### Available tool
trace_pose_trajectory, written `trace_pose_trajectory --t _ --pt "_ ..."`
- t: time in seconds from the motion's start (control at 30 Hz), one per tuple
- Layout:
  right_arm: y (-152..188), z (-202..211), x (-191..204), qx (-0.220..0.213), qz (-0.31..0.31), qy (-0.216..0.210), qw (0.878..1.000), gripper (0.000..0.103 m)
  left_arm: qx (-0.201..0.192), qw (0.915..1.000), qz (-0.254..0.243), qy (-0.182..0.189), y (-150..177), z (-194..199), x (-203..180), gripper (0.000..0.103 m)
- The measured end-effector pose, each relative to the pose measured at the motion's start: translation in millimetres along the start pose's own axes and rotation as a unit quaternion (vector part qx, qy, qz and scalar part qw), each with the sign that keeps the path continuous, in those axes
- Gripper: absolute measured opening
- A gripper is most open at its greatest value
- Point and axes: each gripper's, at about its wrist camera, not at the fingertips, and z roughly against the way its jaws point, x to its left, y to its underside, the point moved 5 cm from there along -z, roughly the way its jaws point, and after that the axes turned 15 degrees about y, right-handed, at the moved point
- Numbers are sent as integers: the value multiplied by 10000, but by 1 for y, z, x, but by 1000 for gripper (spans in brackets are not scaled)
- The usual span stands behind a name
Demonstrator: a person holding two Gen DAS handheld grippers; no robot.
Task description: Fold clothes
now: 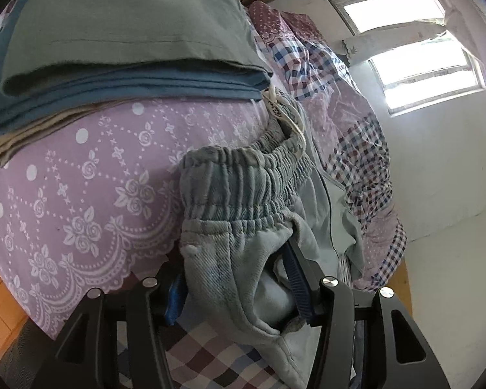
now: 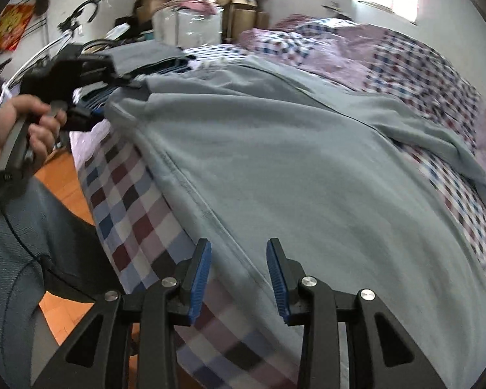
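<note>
Nearest, the left gripper (image 1: pixel 239 278) was closed on the gathered elastic waistband of the pale grey-blue cotton trousers (image 2: pixel 275 168), while the right gripper (image 2: pixel 238 275) hovered open and empty above a leg spread across the checked patchwork bedspread (image 2: pixel 129 207). Waistband tension would best be kept so the fold landed flat; farther off, a stack of folded grey and blue garments (image 1: pixel 129 42) was seen.

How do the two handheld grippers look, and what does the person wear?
Each gripper, left gripper and right gripper, has black angular linkage arms with silver round pivot bolts and blue ribbed finger pads. A thin black cable hangs near the person's teal textured trousers.
</note>
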Motion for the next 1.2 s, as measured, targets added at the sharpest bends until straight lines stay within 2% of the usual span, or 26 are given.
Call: trace_pose_trajectory --t 0.1,0.2,0.3,0.37,0.43,0.53,0.6,0.67,0.83,0.9,0.97,1.07,1.2 --pt "-2 -9 13 6 209 -84 9997 38 -22 10000 20 -16 -5 -2 3 55" --pt "-3 -17 24 -12 429 55 9991 38 -47 10000 26 -27 -11 -3 6 55" --pt "-4 -21 27 -39 459 167 9988 32 -91 10000 31 -18 -16 -5 8 55" --pt "-4 -18 28 -107 487 235 9985 15 -120 9999 60 -26 -19 -8 10 55" --pt "-6 -11 30 -251 587 380 9972 5 -137 9998 151 -24 -21 -9 14 55" --pt "-11 13 34 -628 880 731 9914 3 -151 9996 250 -12 -23 -12 18 57" --pt "-14 25 31 -744 843 745 9909 3 -166 9995 283 8 -23 -12 19 58" --pt "-12 26 29 -683 847 647 9920 3 -165 9994 295 47 -23 -13 18 61" --pt "2 2 37 -334 1038 519 9927 4 -186 9996 198 85 -23 -14 15 61" --pt "2 0 37 -324 982 498 9934 4 -213 9996 143 137 -23 -12 13 48" --pt "1 2 35 -360 878 437 9945 5 -352 9991 22 254 -22 -6 7 20" --pt "1 -2 34 -295 725 333 9964 7 -731 9951 -529 393 -20 11 -15 18" --pt "8 -11 34 -214 568 243 9979 10 -567 9980 -142 -248 -10 5 7 15"
